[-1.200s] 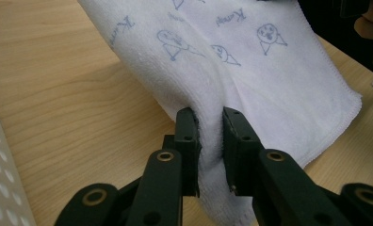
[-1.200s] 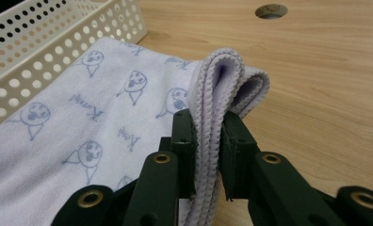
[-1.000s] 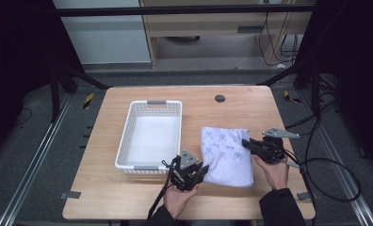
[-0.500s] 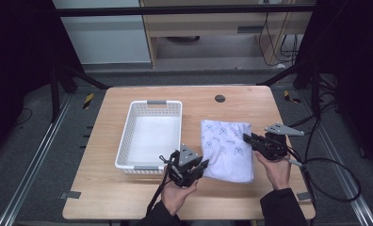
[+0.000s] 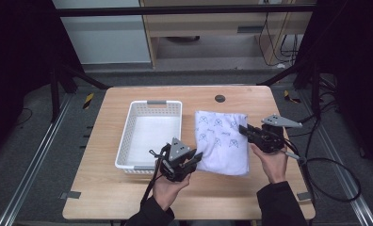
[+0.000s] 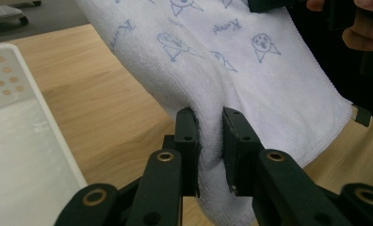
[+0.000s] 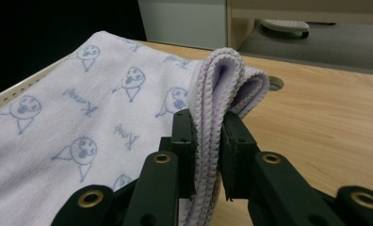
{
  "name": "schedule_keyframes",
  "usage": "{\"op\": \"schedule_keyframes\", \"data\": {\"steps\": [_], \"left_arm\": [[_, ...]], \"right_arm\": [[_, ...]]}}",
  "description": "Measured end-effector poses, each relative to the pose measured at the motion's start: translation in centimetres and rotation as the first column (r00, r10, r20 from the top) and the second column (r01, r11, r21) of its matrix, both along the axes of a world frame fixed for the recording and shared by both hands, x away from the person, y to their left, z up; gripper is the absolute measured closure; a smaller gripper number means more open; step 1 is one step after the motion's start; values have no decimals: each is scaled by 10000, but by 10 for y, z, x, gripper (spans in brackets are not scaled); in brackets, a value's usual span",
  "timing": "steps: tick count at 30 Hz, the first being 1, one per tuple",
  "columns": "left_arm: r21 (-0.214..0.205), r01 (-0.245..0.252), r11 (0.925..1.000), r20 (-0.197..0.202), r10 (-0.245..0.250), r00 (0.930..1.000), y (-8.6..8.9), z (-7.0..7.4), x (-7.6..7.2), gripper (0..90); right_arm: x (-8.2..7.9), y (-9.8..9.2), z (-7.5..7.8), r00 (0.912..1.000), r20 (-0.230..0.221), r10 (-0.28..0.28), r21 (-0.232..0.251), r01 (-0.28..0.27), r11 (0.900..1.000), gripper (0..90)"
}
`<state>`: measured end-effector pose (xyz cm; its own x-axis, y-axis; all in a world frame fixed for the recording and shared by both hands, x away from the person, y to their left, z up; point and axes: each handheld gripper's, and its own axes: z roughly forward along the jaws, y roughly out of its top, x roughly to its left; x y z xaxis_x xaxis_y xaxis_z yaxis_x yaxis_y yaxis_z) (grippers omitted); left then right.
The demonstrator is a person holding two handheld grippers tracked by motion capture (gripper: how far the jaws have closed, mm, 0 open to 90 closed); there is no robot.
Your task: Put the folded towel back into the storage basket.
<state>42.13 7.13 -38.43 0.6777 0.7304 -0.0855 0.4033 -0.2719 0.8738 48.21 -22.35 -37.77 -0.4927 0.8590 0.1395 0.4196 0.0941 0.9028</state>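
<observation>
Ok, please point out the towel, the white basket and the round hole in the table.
towel (image 5: 221, 141): high view, middle of the printed cloth.
white basket (image 5: 156, 102): high view, grey handle on its far rim.
round hole (image 5: 219, 98): high view, centre of the dark grommet.

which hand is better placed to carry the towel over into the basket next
Left, probably. The left gripper is shut on the towel edge right beside the white basket. The right gripper pinches the towel's far edge, on the side away from the basket, so it would likely just follow.
</observation>
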Motion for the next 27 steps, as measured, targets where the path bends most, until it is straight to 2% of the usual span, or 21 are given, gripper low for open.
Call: {"op": "schedule_keyframes", "data": {"steps": [12,17,27], "left_arm": [[-53,-188,9998,348,190,9992,19,14,3,765],[-277,-312,9991,405,323,9987,29,19,4,764],[-351,-499,9981,558,518,9971,50,27,7,764]], "right_arm": [[6,20,20,9995,278,116,7,-116,9999,778],[9,29,27,9990,402,209,-40,-207,9998,778],[18,50,38,9979,516,383,-58,-381,9993,778]]}}
